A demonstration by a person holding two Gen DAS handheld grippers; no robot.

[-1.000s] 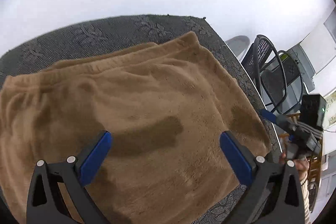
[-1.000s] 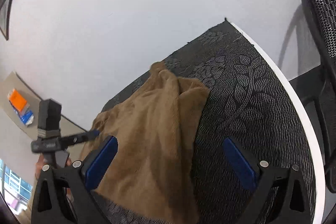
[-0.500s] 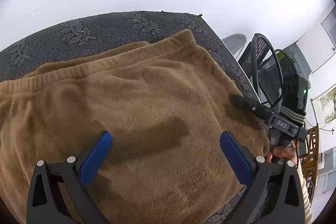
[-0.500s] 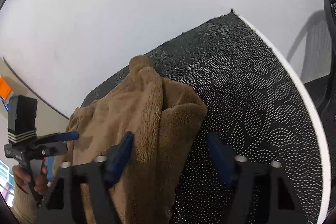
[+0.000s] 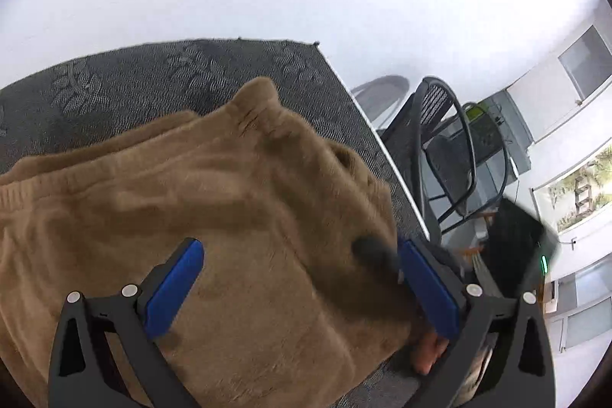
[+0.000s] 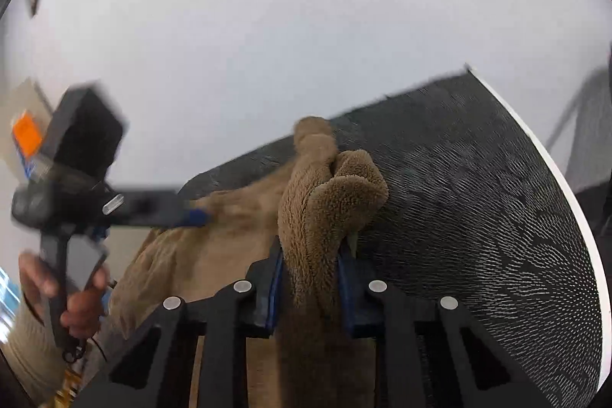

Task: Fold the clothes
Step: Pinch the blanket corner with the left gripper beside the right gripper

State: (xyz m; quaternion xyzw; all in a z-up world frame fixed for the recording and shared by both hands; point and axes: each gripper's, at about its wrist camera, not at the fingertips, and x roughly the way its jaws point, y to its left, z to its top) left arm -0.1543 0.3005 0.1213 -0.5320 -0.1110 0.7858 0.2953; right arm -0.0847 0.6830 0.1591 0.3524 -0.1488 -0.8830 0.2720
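Now the right gripper [image 6: 310,278] had just squeezed shut on the brown clothes [image 6: 325,186]. The left gripper [image 5: 302,285] stayed wide open. Most folding was probably left.

Garment [image 5: 214,217] lies on tablecloth [image 5: 153,83], filling lower left of left-wrist frame; chair [image 5: 447,155] off table edge, mid right. Right-wrist view: garment corner [image 6: 329,194] bunched at center btwn right gripper [image 6: 310,278] pads, left gripper [image 6: 191,215] mid left, over garment.
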